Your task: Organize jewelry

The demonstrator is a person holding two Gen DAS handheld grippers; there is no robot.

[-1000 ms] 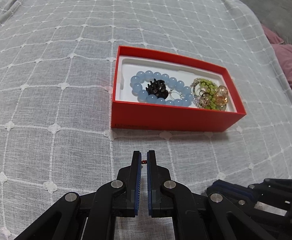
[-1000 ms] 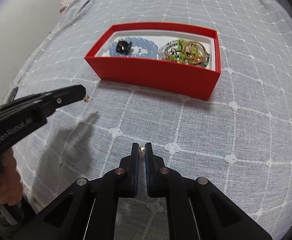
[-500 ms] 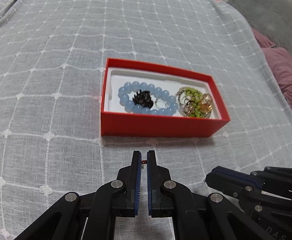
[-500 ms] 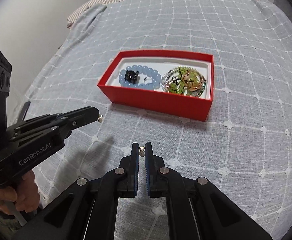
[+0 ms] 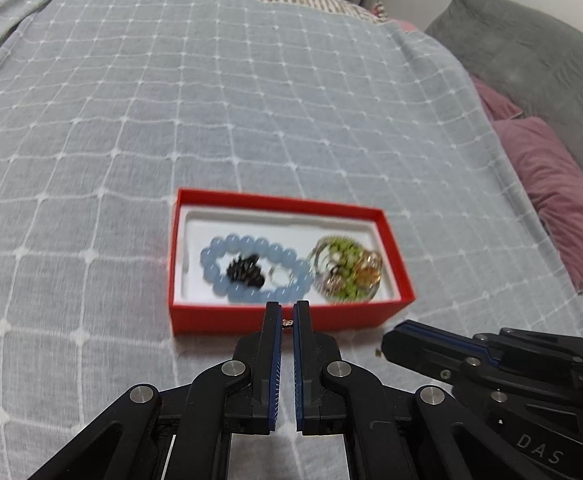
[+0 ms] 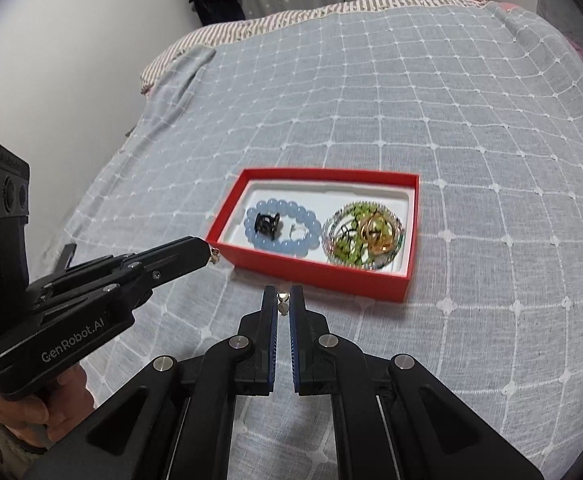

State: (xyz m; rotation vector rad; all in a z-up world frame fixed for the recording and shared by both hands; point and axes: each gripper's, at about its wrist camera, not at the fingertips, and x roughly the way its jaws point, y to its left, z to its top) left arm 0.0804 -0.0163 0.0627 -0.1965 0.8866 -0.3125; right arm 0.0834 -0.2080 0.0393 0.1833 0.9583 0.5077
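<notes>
Left gripper [image 5: 287, 322] and right gripper [image 6: 282, 304] each clamped on a small earring [image 6: 282, 303], near side of red box [image 6: 311, 268].

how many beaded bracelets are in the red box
2 that can be told: a blue beaded bracelet in the left half of the red box, a green beaded bracelet in the right-hand tangle, which may hide more.

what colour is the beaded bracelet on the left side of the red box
Pale blue. The beaded bracelet shows best in the right wrist view, lying inside the red box.
</notes>
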